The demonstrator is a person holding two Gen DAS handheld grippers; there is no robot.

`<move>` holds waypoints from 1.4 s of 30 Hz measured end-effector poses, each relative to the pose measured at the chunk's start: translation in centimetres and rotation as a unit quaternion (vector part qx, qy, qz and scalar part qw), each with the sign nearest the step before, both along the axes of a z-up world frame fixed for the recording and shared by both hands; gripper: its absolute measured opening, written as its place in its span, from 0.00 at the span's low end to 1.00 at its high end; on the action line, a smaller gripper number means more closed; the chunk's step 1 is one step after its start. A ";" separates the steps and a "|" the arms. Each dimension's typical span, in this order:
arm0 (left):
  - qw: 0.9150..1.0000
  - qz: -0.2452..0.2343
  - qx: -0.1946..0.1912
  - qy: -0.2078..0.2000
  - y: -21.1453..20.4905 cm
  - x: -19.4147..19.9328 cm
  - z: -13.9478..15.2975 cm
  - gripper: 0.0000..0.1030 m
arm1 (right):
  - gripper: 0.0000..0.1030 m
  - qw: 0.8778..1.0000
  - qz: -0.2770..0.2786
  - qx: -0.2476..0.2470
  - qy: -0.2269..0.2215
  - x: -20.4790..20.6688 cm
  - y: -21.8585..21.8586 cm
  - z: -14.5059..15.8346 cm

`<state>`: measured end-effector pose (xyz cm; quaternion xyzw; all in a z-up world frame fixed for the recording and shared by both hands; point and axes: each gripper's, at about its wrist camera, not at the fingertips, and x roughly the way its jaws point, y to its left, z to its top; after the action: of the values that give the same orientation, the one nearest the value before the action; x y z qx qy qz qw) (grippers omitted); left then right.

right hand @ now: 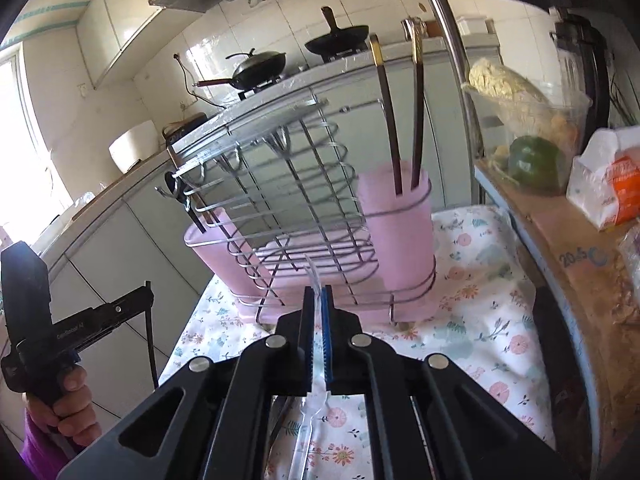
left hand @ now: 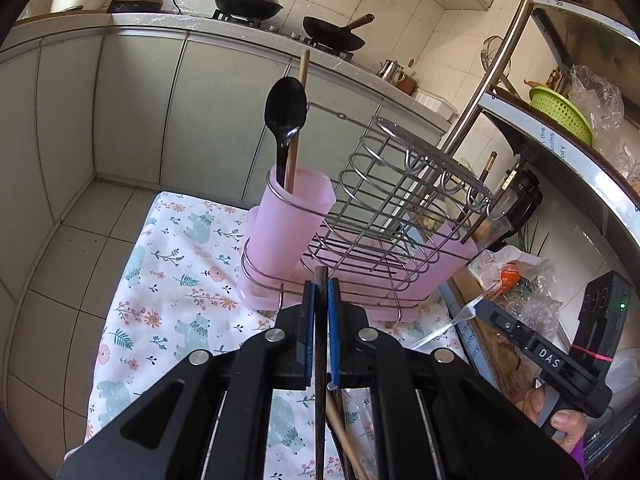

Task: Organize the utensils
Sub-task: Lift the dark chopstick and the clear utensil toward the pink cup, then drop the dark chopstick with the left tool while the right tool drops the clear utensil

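A wire rack (left hand: 384,200) stands on a floral cloth (left hand: 168,280) with a pink cup at each end. The near-left pink cup (left hand: 288,224) holds a black spoon (left hand: 286,108) and a wooden chopstick (left hand: 302,80). My left gripper (left hand: 321,284) is shut on a dark chopstick (left hand: 320,340), just short of the rack's base. In the right wrist view, my right gripper (right hand: 318,292) is shut on a clear plastic utensil (right hand: 319,344), in front of the rack (right hand: 288,184). The right pink cup (right hand: 396,232) holds two dark chopsticks (right hand: 390,120). The left gripper (right hand: 148,292) shows at far left.
A metal shelf (left hand: 560,148) rises at the right with a green basket (left hand: 560,108) and plastic bags. A wooden board (right hand: 560,232) beside the cloth carries a green pepper (right hand: 532,160) and a blender (right hand: 580,60). Two woks (left hand: 248,0) sit on the counter stove behind. Tiled floor lies to the left.
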<state>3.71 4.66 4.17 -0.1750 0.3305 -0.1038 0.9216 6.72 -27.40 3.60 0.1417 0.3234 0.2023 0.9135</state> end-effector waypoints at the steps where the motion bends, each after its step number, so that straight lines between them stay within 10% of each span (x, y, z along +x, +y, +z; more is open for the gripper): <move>1: 1.000 -0.001 0.001 0.001 0.0 0.0 -0.1 0.05 | 0.03 1.000 0.000 0.004 0.005 0.1 -0.1 -0.2; 11: 1.000 0.010 0.001 -0.015 0.7 -0.1 0.8 0.05 | 0.03 0.999 -0.008 -0.015 -0.035 -0.7 -0.3 2.1; 20: 0.993 0.050 0.007 -0.107 2.4 0.1 6.1 0.05 | 0.03 0.989 -0.030 -0.057 -0.129 -2.6 -1.7 8.8; 31: 0.965 0.115 -0.017 -0.236 2.3 3.0 11.5 0.05 | 0.03 0.964 -0.068 -0.102 -0.234 -3.4 -3.5 16.4; 42: 0.934 0.171 0.056 -0.309 0.1 6.7 11.0 0.05 | 0.03 0.962 -0.068 -0.175 -0.197 1.9 -2.2 13.9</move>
<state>10.45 4.76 15.16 -0.1359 -0.0008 0.0252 0.9904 8.58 -29.58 17.54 -0.0413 0.1575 0.1041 0.9811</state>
